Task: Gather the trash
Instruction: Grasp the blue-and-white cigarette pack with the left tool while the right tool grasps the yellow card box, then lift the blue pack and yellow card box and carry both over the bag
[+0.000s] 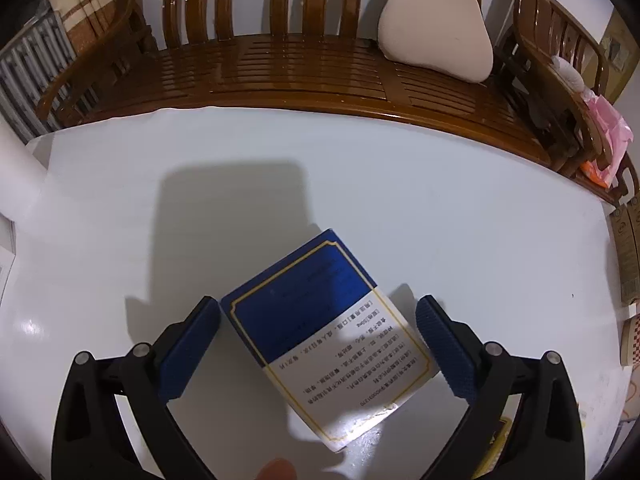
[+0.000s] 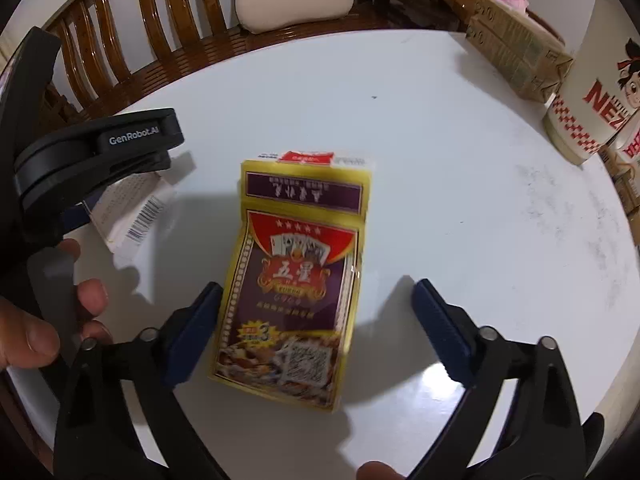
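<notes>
On the white tabletop [image 1: 400,184] lies a blue and white box [image 1: 324,332] with printed text, turned at an angle. The left hand-held gripper [image 1: 318,328] stands spread over it, one blue pad at each side of the box. The left pad is just beside a corner of the box; whether it touches, I cannot tell. The right pad stays a little apart.

The right hand-held gripper [image 2: 316,320] is also spread, around a yellow and purple playing-card pack [image 2: 296,276] that lies flat on the tabletop. Its left pad is just beside the edge of the pack, and the right pad is well apart from it.

In the right wrist view, the left hand-held gripper and the person's fingers [image 2: 92,290] appear at the left side. Behind the tabletop stands a wooden bench [image 1: 280,64] with a beige cushion [image 1: 436,28]. Paper cups [image 2: 588,96] and a carton pack [image 2: 516,56] stand near the right edge.
</notes>
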Action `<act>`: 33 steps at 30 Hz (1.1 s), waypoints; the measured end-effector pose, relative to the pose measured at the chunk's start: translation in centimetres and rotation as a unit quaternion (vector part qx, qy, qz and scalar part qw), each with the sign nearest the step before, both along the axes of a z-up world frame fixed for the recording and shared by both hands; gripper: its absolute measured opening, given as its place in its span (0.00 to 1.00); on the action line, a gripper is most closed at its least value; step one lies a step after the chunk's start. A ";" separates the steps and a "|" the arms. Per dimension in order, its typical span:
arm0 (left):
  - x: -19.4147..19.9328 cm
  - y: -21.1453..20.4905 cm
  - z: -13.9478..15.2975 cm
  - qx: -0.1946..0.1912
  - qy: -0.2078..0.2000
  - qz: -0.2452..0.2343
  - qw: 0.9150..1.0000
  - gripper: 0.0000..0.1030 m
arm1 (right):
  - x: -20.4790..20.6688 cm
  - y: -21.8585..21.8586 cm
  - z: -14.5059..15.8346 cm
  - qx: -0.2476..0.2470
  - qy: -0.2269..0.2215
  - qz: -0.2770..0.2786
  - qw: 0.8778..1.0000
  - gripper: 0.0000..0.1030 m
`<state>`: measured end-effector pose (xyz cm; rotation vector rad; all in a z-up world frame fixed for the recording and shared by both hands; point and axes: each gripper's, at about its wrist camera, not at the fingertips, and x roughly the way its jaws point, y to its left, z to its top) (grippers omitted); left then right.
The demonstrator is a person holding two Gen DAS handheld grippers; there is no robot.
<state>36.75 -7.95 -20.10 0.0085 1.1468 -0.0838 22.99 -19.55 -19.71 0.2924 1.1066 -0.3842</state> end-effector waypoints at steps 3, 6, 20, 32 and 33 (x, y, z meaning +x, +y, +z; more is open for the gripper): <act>-0.3 0.0 0.0 0.008 -0.005 0.000 1.000 0.88 | -0.5 0.3 -0.1 -0.024 0.000 0.013 1.000 0.78; -0.6 -0.1 0.2 0.017 -0.013 -0.005 1.000 0.76 | -0.9 0.2 -0.1 -0.028 -0.004 0.019 0.999 0.64; -2.9 1.2 0.6 0.000 -0.021 -0.015 1.000 0.59 | -1.9 -0.2 0.5 -0.032 -0.012 0.059 0.998 0.56; -8.7 1.2 4.3 0.008 -0.057 -0.035 0.998 0.59 | -6.4 -0.9 4.8 -0.025 -0.057 0.090 0.994 0.56; -9.4 1.2 4.8 0.008 -0.062 -0.039 0.997 0.59 | -7.0 -1.1 5.4 -0.023 -0.062 0.092 0.994 0.56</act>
